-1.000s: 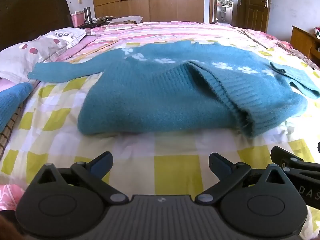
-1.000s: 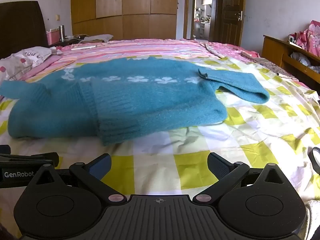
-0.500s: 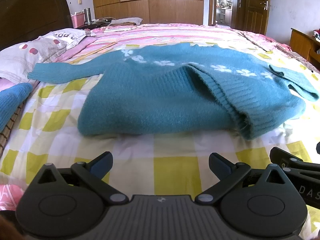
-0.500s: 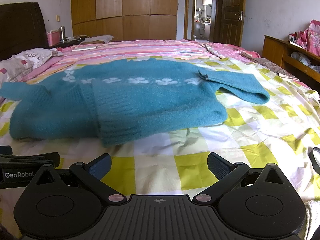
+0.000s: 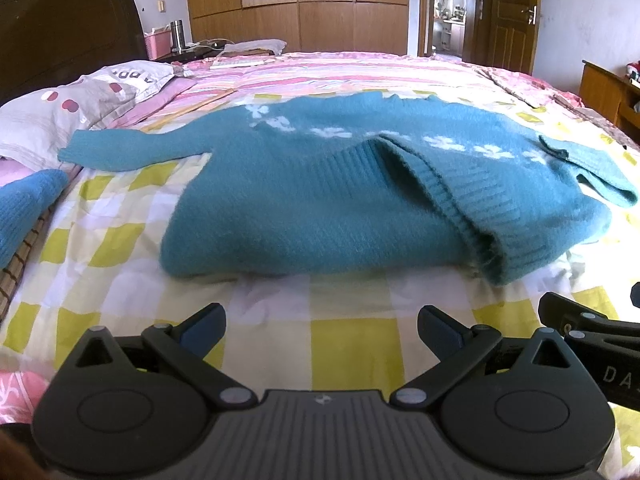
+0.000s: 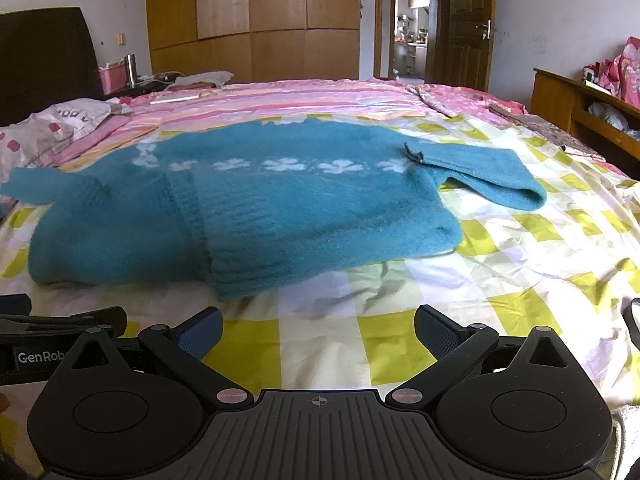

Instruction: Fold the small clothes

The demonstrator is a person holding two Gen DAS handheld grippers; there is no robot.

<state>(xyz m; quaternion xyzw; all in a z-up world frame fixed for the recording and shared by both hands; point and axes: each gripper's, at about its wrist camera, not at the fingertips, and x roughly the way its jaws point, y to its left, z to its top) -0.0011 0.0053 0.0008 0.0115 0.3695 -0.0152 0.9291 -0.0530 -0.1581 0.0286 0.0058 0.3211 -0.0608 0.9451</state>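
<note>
While both grippers edge closer, the left gripper (image 5: 321, 326) and right gripper (image 6: 318, 326) gape wide and empty before the half-folded teal sweater (image 5: 340, 196) mid-frame; sleeves come next.

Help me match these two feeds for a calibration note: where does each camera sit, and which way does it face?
Left wrist: rides behind the left tongs, low over the bed, facing the teal sweater and wardrobe; its open fingers show, plus the other tool's edge at right.
Right wrist: rides behind the right tongs, same heading, slightly further right; its open fingers show, and the left tool at left.
Shared: the sweater, checked sheet, pillow, wardrobe and open doorway.
</note>
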